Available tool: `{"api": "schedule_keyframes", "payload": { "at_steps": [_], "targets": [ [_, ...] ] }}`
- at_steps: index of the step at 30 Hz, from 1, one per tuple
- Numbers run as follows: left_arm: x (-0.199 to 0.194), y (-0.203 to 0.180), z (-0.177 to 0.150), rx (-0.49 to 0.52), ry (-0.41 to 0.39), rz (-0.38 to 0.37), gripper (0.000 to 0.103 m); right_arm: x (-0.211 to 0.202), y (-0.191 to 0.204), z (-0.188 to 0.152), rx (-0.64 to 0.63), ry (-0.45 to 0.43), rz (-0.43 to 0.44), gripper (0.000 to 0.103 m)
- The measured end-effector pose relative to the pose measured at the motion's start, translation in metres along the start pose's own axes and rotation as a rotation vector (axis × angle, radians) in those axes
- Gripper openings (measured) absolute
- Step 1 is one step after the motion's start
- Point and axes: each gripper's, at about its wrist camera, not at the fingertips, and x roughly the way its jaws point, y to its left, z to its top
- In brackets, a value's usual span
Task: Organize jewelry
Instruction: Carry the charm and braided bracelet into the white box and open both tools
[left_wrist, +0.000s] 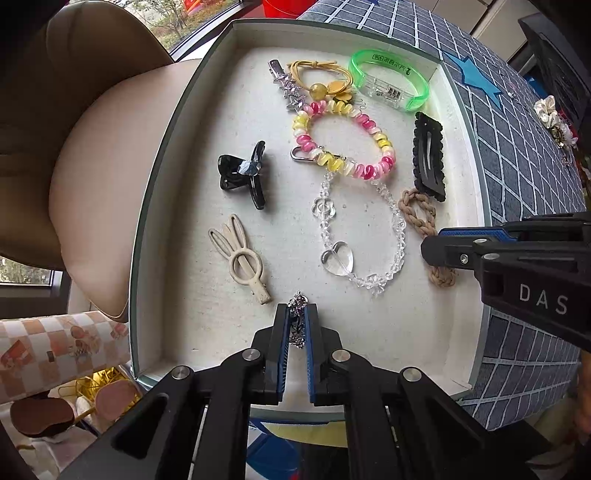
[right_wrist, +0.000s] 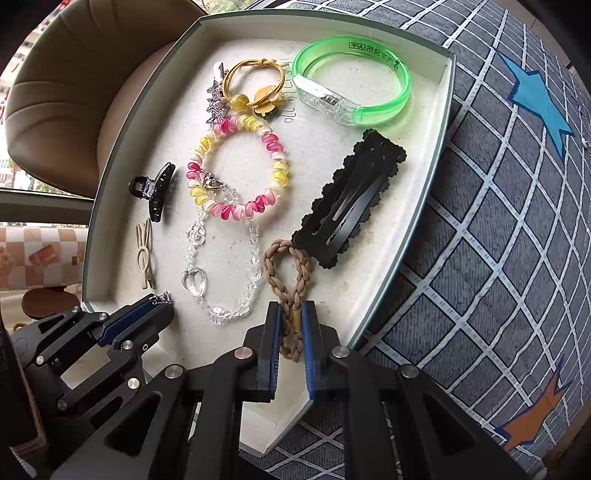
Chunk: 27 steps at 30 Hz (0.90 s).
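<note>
Most of the sorting looks done to me: the tray (left_wrist: 173, 155) already carries a spread of pieces laid out flat and mostly apart. In the left view I see the green bangle (left_wrist: 389, 79) at upper right, the yellow tie (left_wrist: 321, 79) and a silver clip (left_wrist: 286, 86) beside it, the pink-and-yellow bracelet (left_wrist: 343, 142) at centre touching the clear bead bracelet (left_wrist: 364, 236) below it, the black claw (left_wrist: 245, 175) and rabbit clip (left_wrist: 240, 258) on the left, and the black snap clip (left_wrist: 428, 157) at right. My left tool (left_wrist: 297, 325) is closed on a small sparkly clip (left_wrist: 298, 306), held low over the bare lower middle of the tray; I judge it is about to be set down there. My right tool (right_wrist: 290, 325) is clamped on the lower end of the braided tie (right_wrist: 290, 273), whose loop lies on the tray at lower centre of the right view, touching the snap clip. What is left, as far as I can tell, is releasing these two and fetching the white scrunchie (left_wrist: 546, 110) lying off the tray at far right on the checked surface (left_wrist: 524, 155).
</note>
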Motion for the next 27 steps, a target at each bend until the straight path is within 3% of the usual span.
{"api": "schedule_keyframes", "payload": {
  "at_steps": [10, 17, 27],
  "targets": [
    [-0.002, -0.002, -0.002, 0.004, 0.005, 0.003, 0.015, -0.002, -0.002, -0.002, -0.004, 0.010, 0.013, 0.014],
    [-0.007, -0.004, 0.001, 0.001, 0.004, -0.001, 0.015, -0.011, 0.003, -0.003, -0.009, -0.017, 0.043, 0.041],
    [-0.011, -0.010, 0.010, -0.001, -0.005, 0.018, 0.015, -0.036, 0.003, -0.004, -0.019, -0.071, -0.015, 0.042]
  ]
}}
